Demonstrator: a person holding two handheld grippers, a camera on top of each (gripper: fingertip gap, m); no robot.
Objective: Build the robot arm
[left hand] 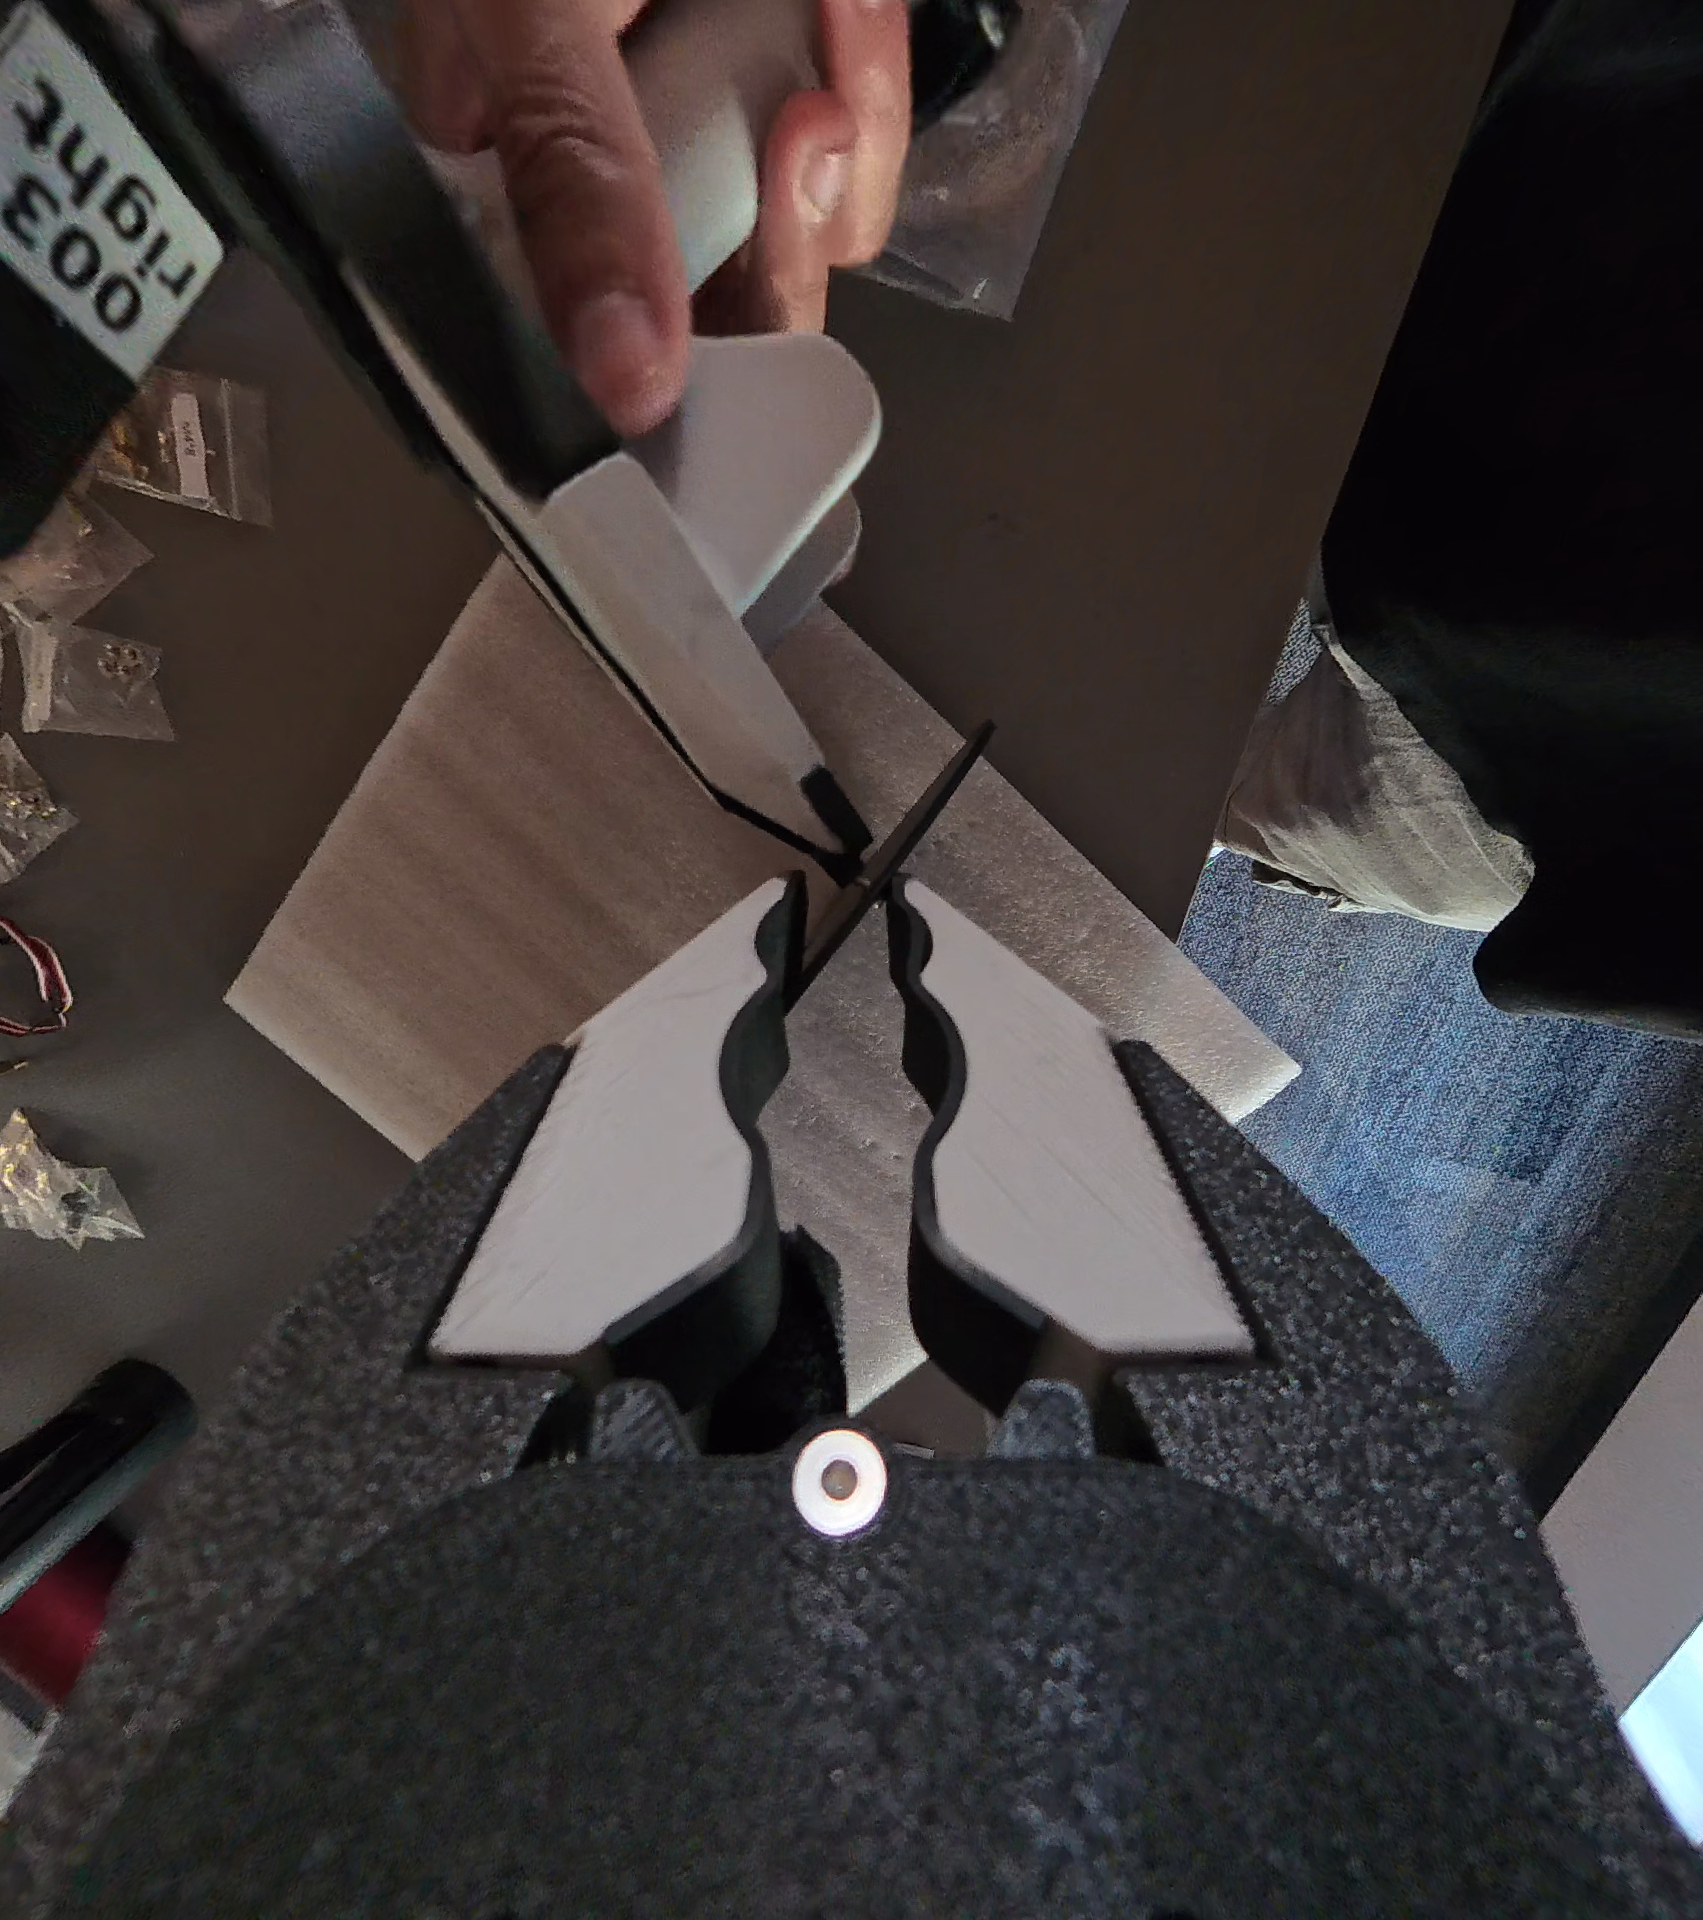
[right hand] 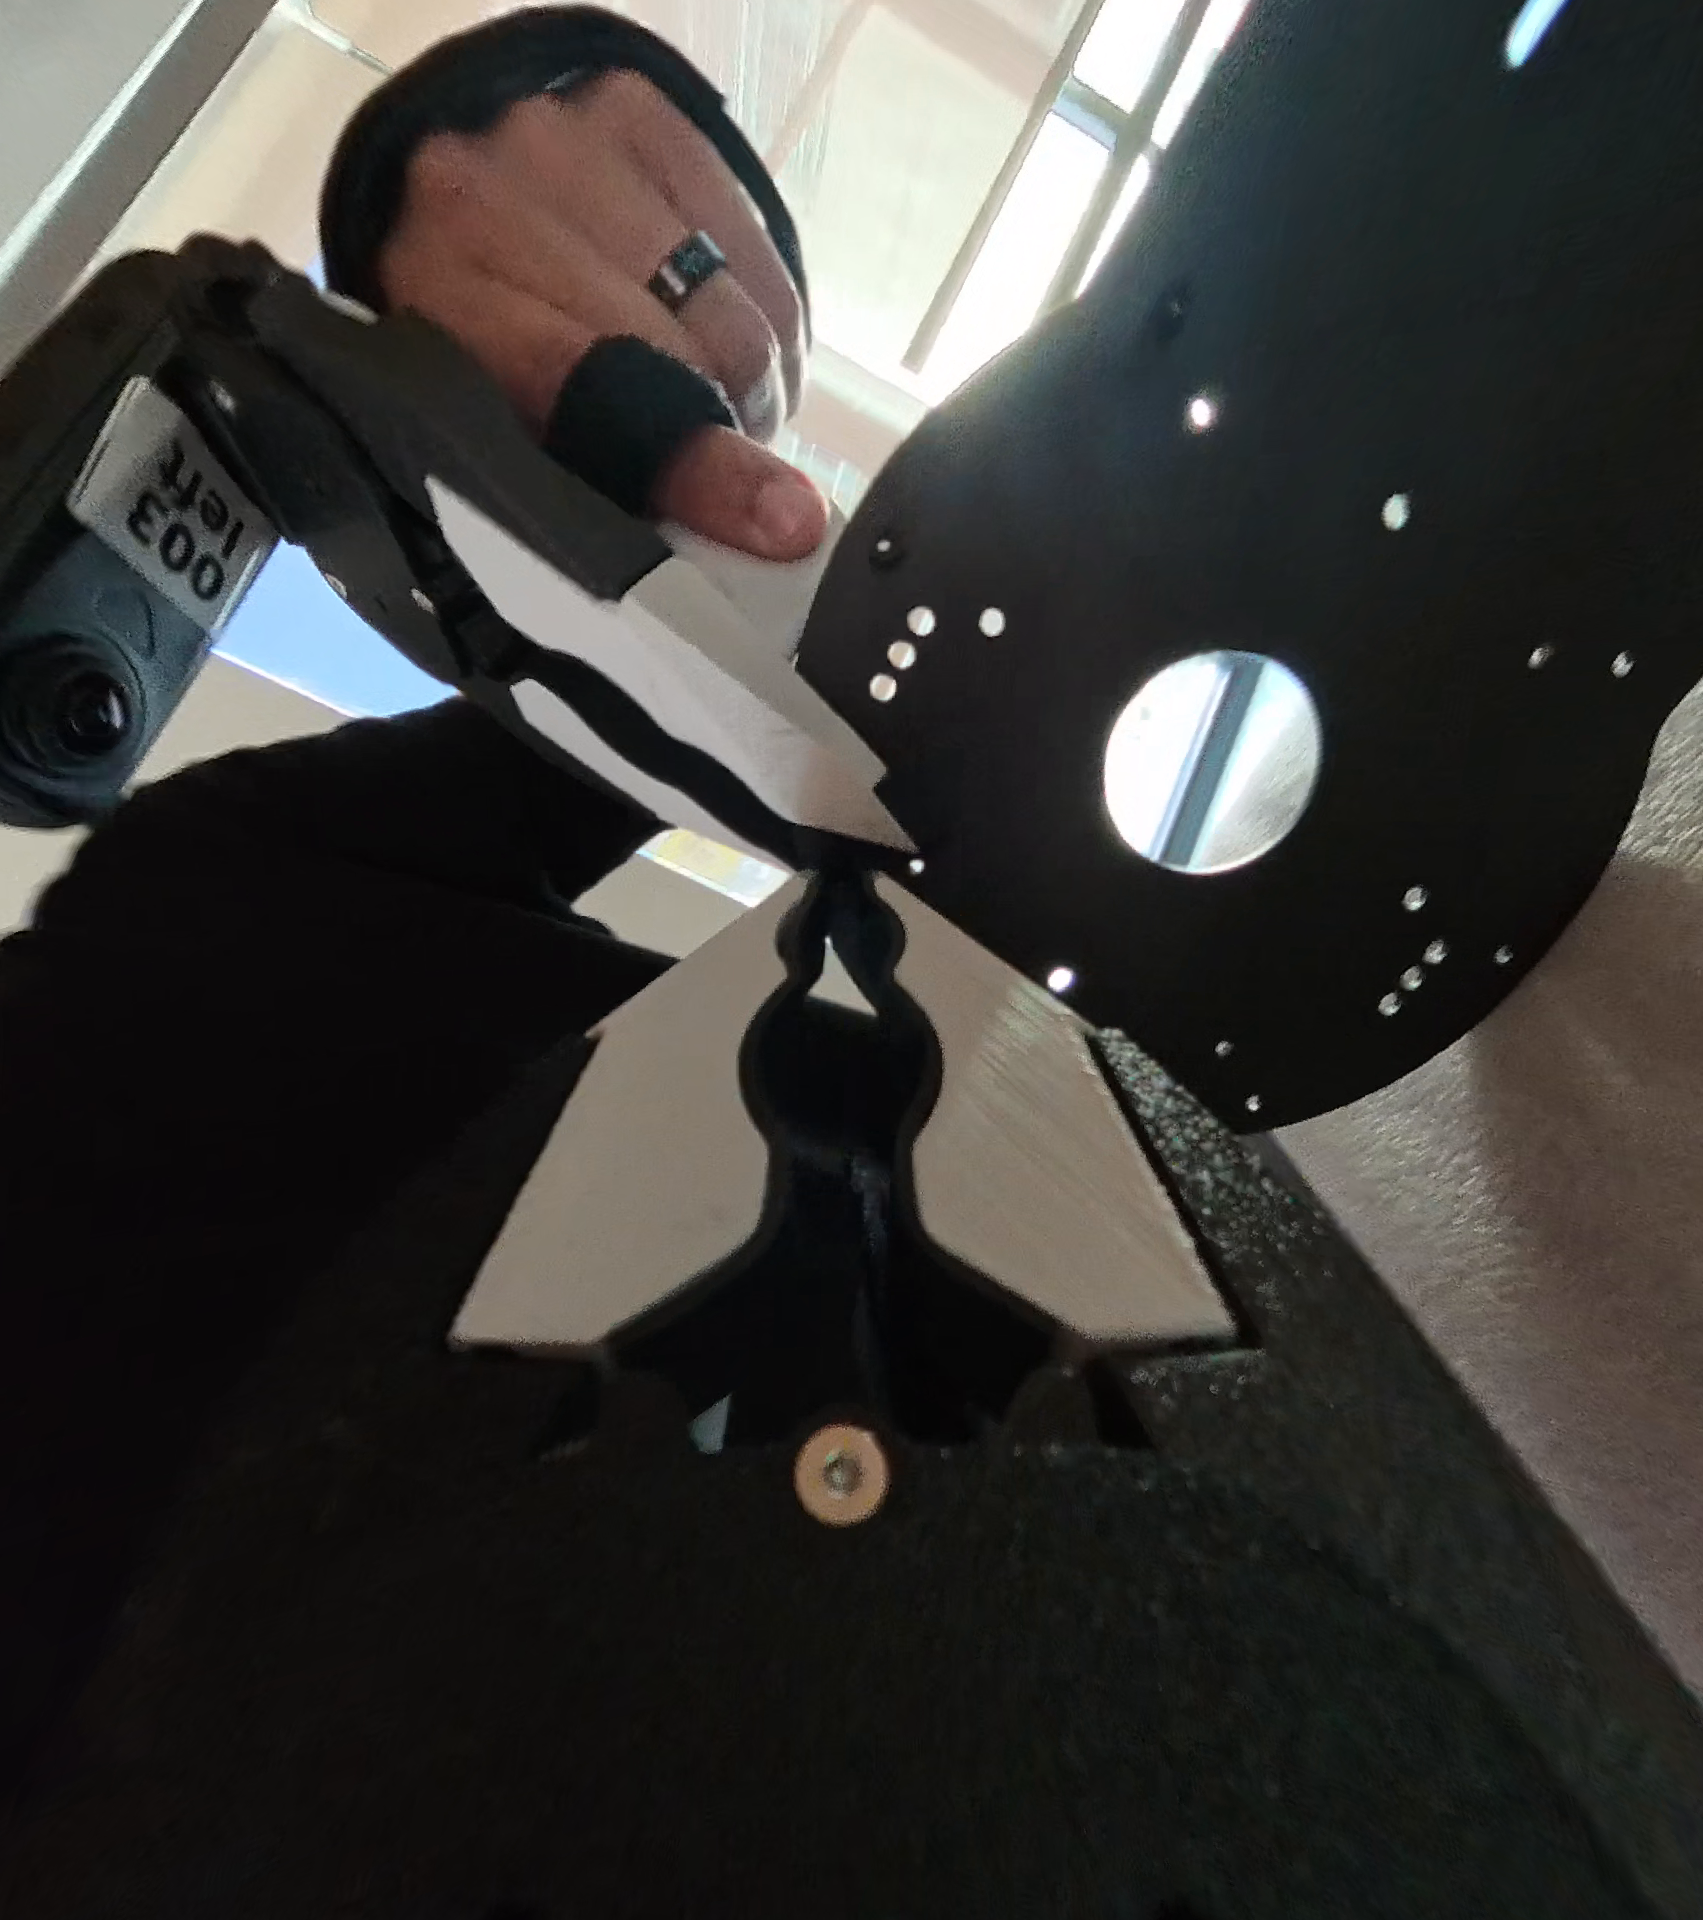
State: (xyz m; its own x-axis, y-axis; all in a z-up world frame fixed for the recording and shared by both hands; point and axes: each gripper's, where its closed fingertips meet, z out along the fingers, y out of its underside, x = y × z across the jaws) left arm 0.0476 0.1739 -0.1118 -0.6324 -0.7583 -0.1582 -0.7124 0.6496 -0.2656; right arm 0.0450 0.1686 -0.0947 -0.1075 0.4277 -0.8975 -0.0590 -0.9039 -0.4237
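Obs., both wrist views

Left gripper: jaws narrow. The black plate crosses the gap edge-on, as a thin slanted line rising up and right. As far as we can tell it touches both pads, so we log it as clamped.

Right gripper: jaws drawn almost together at the tips, pinching the same plate at its near edge. In the left wrist view it comes in from the upper left and meets the plate just beyond the left gripper's tips.

Key relation: both tools bite the plate at nearly one spot on its edge, tips just beside each other, so neither is nearer. From there the plate's long axis runs up and to the right of the right gripper, broad face towards that camera. The whole plate is off the table and above the white foam sheet; we see no contact with either.

Counts:
- plates: 1, with 1 large round hole and many small holes that we did not count
- grippers: 2, each held by one hand, the left-gripper hand wearing a dark ring
- foam sheets: 1
- small clear bags of hardware, well left of the foam: at least 6, some overlapping, so the exact number is uncertain
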